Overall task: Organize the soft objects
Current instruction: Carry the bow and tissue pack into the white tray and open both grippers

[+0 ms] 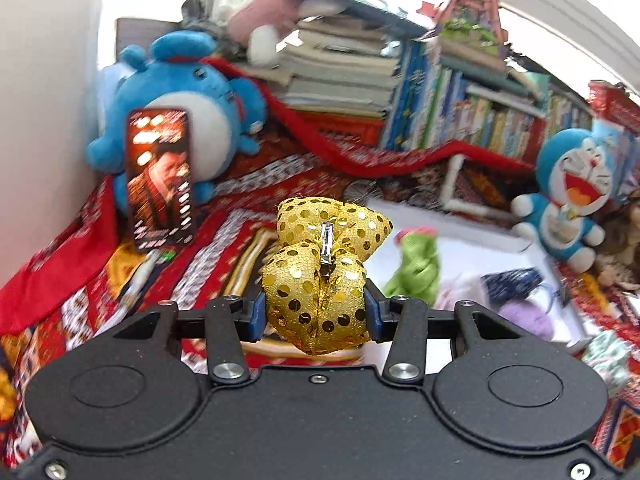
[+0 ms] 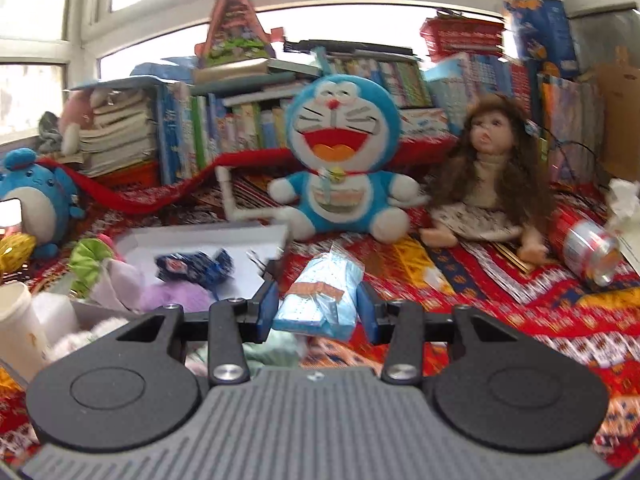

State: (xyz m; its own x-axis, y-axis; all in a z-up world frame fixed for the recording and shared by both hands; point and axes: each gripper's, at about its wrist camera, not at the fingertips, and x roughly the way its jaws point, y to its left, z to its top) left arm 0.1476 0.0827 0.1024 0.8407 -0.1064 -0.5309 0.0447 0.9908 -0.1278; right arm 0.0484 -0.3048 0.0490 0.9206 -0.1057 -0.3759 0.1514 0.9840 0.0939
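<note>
At the centre of the left wrist view, the gold sequinned fabric bow (image 1: 326, 272) glitters with round shiny dots, a silver clip down its middle. The patchwork blanket (image 1: 248, 196) beneath is red with orange, white and navy zigzag bands. At upper left sits a round blue plush whale with a white belly (image 1: 192, 96). In the right wrist view, a blue-and-white cat plush with a red mouth (image 2: 340, 152) fills the centre; lower centre lies a pale blue dotted packet with an orange band (image 2: 324, 292).
</note>
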